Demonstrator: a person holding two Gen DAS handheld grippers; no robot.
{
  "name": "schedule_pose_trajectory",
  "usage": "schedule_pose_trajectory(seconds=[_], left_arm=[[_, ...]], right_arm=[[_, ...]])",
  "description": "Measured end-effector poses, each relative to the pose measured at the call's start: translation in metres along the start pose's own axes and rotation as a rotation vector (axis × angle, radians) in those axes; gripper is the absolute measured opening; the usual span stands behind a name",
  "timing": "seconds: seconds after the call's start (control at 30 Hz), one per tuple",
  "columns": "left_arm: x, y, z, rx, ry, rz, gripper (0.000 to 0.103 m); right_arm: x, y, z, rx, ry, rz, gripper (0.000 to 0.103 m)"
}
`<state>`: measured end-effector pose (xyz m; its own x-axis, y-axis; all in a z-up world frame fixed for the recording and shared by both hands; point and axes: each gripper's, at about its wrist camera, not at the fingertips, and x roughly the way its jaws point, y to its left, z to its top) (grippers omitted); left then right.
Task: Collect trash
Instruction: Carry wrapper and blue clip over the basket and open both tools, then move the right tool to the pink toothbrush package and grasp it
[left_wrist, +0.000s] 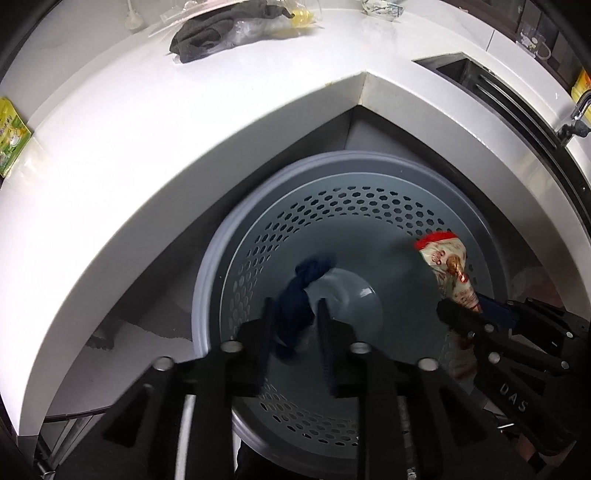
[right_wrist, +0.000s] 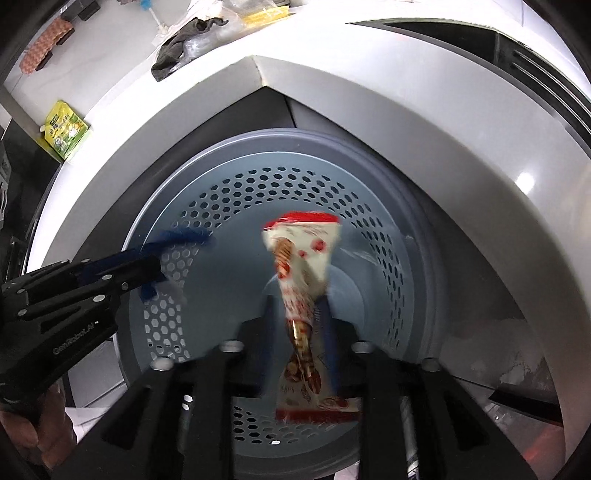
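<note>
A grey perforated trash bin (left_wrist: 406, 173) stands under the corner of a white counter; it also shows in the right wrist view (right_wrist: 229, 155). My left gripper (left_wrist: 293, 314) is over the bin's mouth with a dark blue wrapper (left_wrist: 295, 295) between its fingers; both also show in the right wrist view, the gripper (right_wrist: 155, 271) and the wrapper (right_wrist: 181, 236). My right gripper (right_wrist: 297, 314) is shut on a red and white snack wrapper (right_wrist: 303, 258) over the bin, also seen in the left wrist view (left_wrist: 447, 262).
On the white counter (left_wrist: 147, 129) lie a dark grey cloth (left_wrist: 207, 33), clear plastic bags (left_wrist: 266, 22) and a green-yellow packet (left_wrist: 11, 140). A sink (left_wrist: 480, 85) with a tap (left_wrist: 576, 114) is at the right.
</note>
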<state>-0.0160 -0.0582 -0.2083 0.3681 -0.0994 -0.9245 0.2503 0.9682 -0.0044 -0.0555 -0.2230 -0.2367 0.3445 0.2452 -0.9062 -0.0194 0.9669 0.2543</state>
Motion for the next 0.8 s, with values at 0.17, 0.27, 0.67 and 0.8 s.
schedule_pose_trajectory(seconds=[0.17,0.27,0.67,0.8], left_arm=[[-0.005,0.002,0.000,-0.001,-0.021,0.013,0.045],[-0.006,0.003,0.000,-0.004,-0.026,0.014,0.047],[-0.018,0.008,0.004,-0.009,-0.031,0.013,0.053],[-0.027,0.009,0.009,-0.004,-0.046,0.016,0.057]], right_arm=[[-0.006,-0.005,-0.002,0.004,-0.021,-0.013,0.048],[-0.006,-0.006,0.000,0.004,-0.019,-0.012,0.048],[-0.016,0.000,0.004,-0.008,-0.028,-0.004,0.049],[-0.023,0.002,0.007,-0.005,-0.042,0.005,0.049]])
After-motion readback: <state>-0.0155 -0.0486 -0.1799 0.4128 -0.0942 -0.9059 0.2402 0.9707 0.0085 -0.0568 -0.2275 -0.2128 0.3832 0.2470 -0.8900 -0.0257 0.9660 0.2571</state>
